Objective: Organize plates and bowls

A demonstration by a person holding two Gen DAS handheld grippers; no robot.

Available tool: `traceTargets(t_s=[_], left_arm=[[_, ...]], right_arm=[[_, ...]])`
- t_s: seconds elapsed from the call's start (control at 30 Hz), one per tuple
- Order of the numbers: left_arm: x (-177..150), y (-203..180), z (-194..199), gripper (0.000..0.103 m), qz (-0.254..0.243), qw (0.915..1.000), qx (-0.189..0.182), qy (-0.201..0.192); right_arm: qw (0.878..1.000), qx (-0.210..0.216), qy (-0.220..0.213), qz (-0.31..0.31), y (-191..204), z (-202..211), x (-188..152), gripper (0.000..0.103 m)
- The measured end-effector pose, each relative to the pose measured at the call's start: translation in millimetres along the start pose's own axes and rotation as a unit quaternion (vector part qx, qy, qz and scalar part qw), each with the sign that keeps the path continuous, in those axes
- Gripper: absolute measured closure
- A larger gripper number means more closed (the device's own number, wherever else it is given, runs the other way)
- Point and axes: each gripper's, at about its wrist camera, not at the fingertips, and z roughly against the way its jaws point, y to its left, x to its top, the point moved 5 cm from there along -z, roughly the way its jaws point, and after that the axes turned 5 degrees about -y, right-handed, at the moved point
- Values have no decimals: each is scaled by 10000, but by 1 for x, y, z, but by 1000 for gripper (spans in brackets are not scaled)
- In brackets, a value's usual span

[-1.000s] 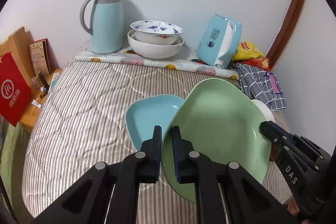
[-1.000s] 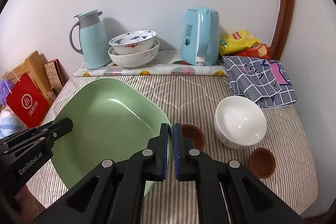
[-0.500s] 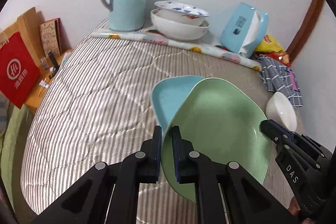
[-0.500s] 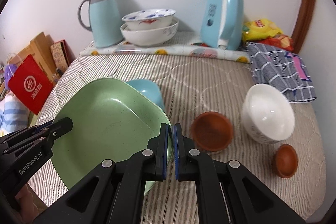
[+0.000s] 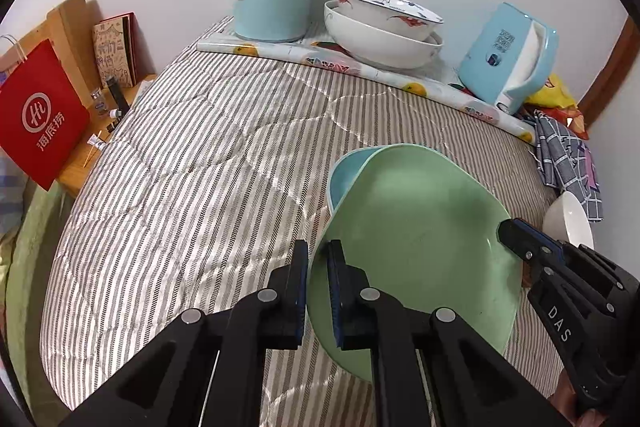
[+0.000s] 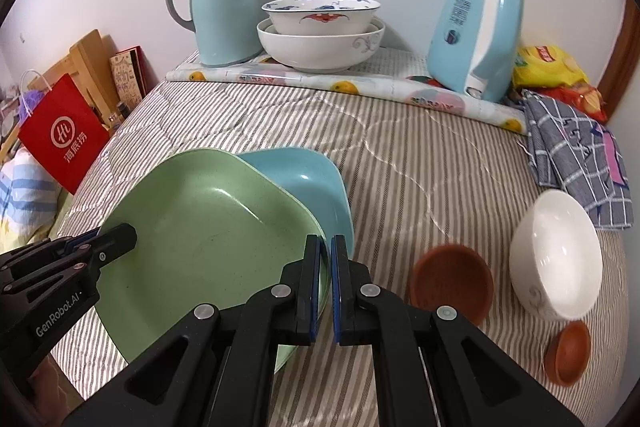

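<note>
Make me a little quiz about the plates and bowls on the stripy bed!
1. True or false: both grippers pinch the rim of the green plate.
2. What lies partly under the green plate: A) a red plate, B) a blue plate, C) a book?
3. How many small brown bowls sit near the white bowl?

Key:
1. True. The left gripper and the right gripper each clamp an opposite edge.
2. B.
3. Two: a bigger brown bowl and a smaller brown bowl.
</note>
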Motion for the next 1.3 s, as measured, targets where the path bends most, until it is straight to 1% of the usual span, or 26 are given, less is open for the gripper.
traceTargets(t_s=[0.17,0.33,0.63,0.7,0.8,0.87,0.93,1.0,1.07,1.2,1.3], left_arm=[[2,-4,-11,93,-9,10000,55,78],[3,-9,-21,93,-35,9999,65,156],[5,-12,-32,93,-55,9996,85,252],[6,-12,-34,93,-16,9996,53,278],[6,-11,-36,93,20,9996,21,285],[7,-11,-37,92,70,9996,-19,275],[7,-12,-38,92,77,9997,-20,241],[7,-12,-39,92,90,9997,-27,222],[7,-12,-39,92,111,9997,-36,202],[7,-12,-40,92,134,9998,-55,150],[7,-12,-39,92,132,9998,-72,110]], right_arm=[[9999,26,56,125,-4,-14,6,97],[9998,97,131,91,-11,-26,11,97],[9995,147,98,246,-13,-43,25,96],[9995,194,94,250,-12,-48,28,93],[9993,202,82,289,-12,-50,28,92],[9993,280,48,227,-13,-46,27,86],[9995,289,63,114,-18,-41,24,81],[9995,298,70,17,-21,-36,21,80],[9994,287,165,-99,-25,-30,14,74],[9983,436,342,-205,-23,-26,2,74],[9981,399,440,-132,-16,-31,-5,74]])
